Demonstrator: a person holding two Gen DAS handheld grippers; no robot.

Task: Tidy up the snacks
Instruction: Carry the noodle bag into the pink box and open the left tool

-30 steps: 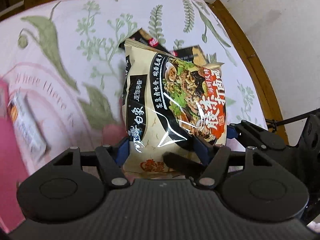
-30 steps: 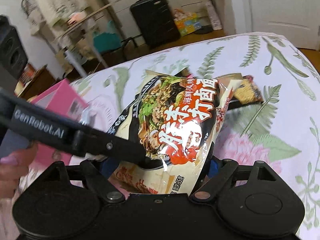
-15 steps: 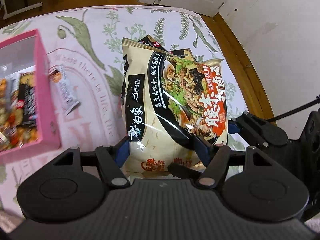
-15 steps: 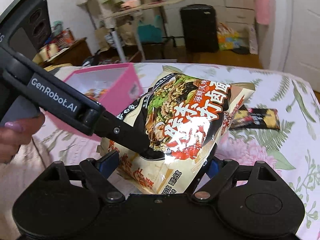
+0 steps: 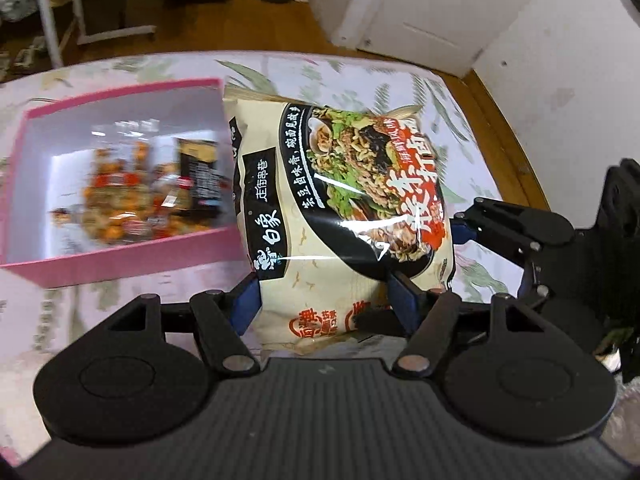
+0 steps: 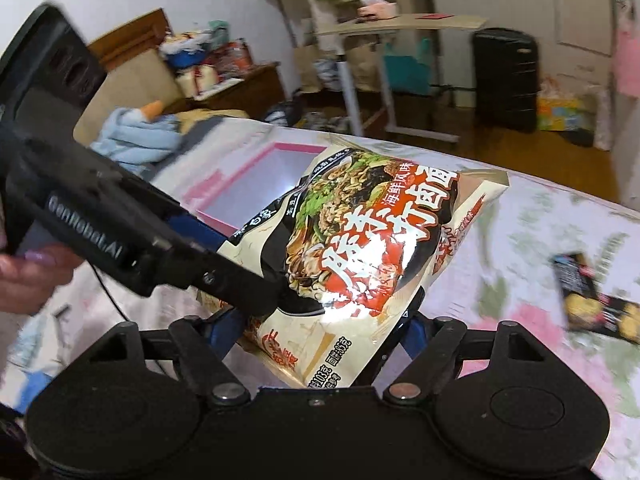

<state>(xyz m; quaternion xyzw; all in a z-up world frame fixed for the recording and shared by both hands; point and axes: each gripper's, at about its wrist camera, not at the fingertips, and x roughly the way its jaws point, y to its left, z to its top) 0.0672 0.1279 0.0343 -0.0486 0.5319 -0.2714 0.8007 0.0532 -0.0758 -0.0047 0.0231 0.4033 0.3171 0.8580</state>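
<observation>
A cream and black instant-noodle packet (image 5: 340, 208) hangs in the air, tilted, above the floral cloth. My left gripper (image 5: 324, 296) is shut on its lower part, one blue finger (image 5: 246, 300) at each side. My right gripper (image 6: 320, 328) has the packet's (image 6: 360, 256) bottom between its blue fingers; the jaws are closing and press on it. The left gripper's finger (image 6: 240, 288) crosses the packet from the left. The pink box (image 5: 120, 252) with several snacks (image 5: 120, 188) lies just left of and behind the packet.
A black snack packet (image 6: 592, 300) lies on the floral cloth (image 6: 520, 240) to the right. A person's hand (image 6: 28, 276) holds the left gripper. The cloth's edge, wooden floor (image 5: 516, 160) and white wall are on the right; a desk and black suitcase (image 6: 504, 80) stand beyond.
Both grippers have risen and carried the packet leftward, up to the pink box, which now sits right beside it. The black packets stayed behind on the cloth.
</observation>
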